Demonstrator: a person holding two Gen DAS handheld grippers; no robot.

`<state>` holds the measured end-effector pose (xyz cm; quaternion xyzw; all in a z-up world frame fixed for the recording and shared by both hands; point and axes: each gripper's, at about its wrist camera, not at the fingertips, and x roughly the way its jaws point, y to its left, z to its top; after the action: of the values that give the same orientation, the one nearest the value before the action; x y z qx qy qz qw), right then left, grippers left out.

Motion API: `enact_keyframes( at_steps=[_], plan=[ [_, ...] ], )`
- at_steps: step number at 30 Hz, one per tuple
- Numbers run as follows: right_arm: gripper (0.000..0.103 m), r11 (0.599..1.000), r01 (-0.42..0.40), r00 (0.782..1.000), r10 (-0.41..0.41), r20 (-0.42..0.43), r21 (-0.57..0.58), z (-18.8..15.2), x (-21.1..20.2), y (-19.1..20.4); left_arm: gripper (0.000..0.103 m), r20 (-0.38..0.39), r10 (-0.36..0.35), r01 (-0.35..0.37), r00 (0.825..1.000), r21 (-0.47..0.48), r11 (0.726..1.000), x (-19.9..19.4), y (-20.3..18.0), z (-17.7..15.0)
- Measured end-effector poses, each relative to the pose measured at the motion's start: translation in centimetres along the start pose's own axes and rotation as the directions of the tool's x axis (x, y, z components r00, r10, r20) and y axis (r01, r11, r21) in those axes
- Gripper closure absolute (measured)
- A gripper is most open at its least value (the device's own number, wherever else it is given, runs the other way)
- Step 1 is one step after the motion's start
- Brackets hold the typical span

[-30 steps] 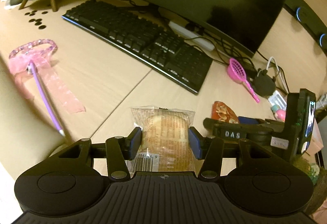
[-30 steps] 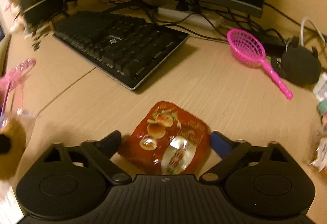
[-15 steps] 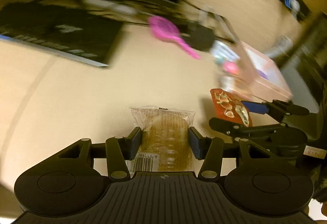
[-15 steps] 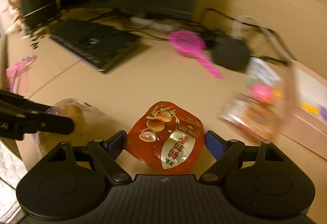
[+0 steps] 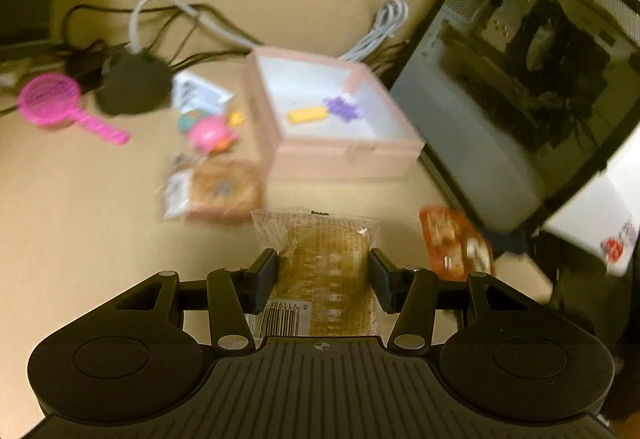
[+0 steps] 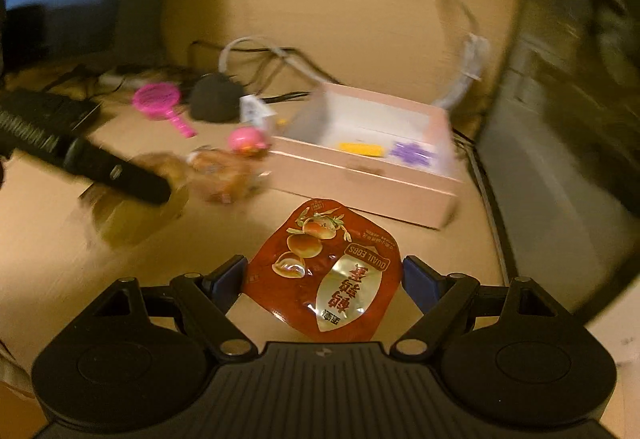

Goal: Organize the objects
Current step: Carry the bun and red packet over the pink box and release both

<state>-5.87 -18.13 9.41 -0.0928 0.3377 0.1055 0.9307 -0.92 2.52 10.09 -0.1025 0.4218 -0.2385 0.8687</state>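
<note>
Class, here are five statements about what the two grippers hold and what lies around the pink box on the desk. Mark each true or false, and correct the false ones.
1. The left gripper holds a clear-wrapped pastry. True.
2. The right gripper holds a blue can. False: it holds a red quail egg packet.
3. The pink box is closed with a lid. False: it is open, with a yellow piece and a purple piece inside.
4. A pink toy strainer lies on the desk outside the box. True.
5. Both packets already lie inside the box. False: both are in the grippers, in front of it.
</note>
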Motion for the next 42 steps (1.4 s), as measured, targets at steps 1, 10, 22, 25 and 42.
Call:
enact_keyframes(
  at_steps=[1,10,22,25,42],
  plan=[
    [0.019,1.000,0.003,1.000,-0.003,0.006,0.014,-0.2,-0.1,-0.7,0.048,0.017,0.001,-0.001,1.000,0.002,1.000,0.5,-0.5,0.9],
    [0.019,0.996,0.033,0.998,-0.037,0.045,0.083,-1.4,-0.1,-3.9,0.048,0.176,0.081,-0.088,0.981,0.033,0.996,5.7,-2.9,11.3],
    [0.019,0.995,0.039,0.999,-0.041,0.023,0.095,-1.2,1.0,-5.1,0.049,0.271,0.113,-0.124,0.956,0.025,0.992,11.5,-1.8,13.0],
    [0.019,0.997,0.025,0.999,-0.027,0.022,0.078,-0.3,2.1,-5.2,0.049,0.276,0.131,-0.141,0.952,0.015,0.990,9.0,-0.2,11.7],
    [0.000,0.988,-0.030,0.995,0.014,0.103,0.149,12.2,11.1,-5.4,0.049,0.116,0.378,-0.310,0.919,-0.380,0.872,0.4,13.2,-0.7]
  ],
)
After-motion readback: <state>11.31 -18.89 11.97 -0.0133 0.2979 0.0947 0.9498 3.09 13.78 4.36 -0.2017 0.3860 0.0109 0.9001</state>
